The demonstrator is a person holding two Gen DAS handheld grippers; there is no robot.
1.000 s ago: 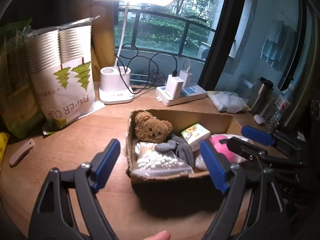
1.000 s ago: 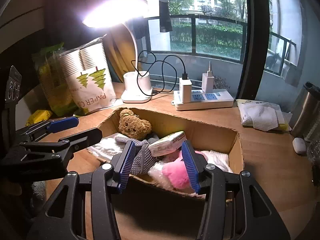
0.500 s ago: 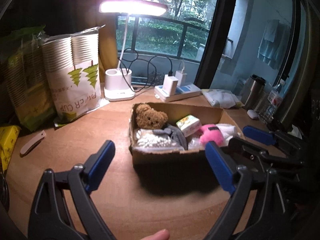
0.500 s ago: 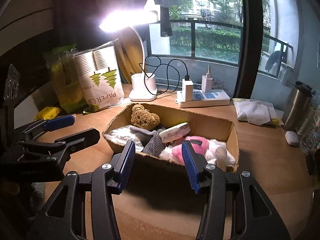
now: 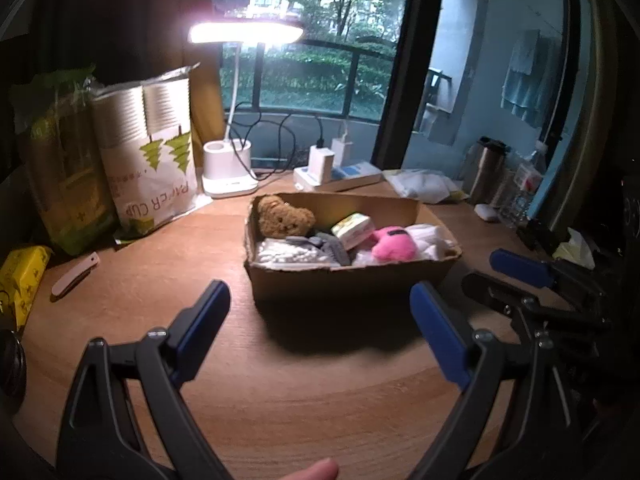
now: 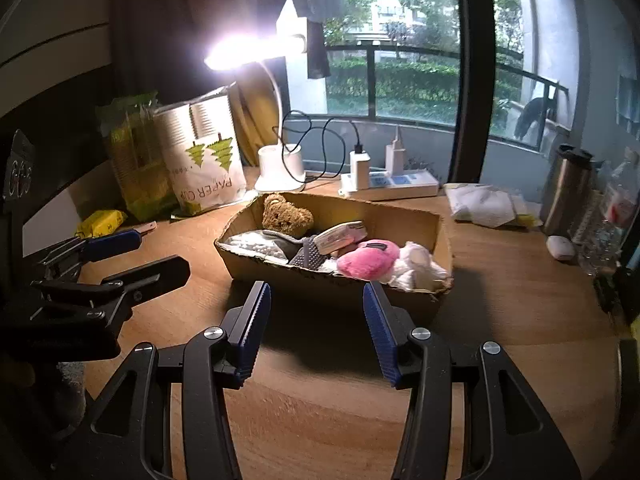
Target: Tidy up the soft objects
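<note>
My left gripper (image 5: 320, 308) has just been opening, jaws wide, nothing between them. Cardboard box (image 5: 352, 276) sits mid-table, holding brown teddy (image 5: 284, 220), pink plush (image 5: 394, 244). My right gripper (image 6: 316, 312) half-spread, empty.

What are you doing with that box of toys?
Someone holds a claw in each hand, tidying soft things into the cardboard box on the desk. The teddy bear, pink plush and grey sock lie inside. The left claw and right claw are both open and empty, in front of the box and not touching it.
</note>
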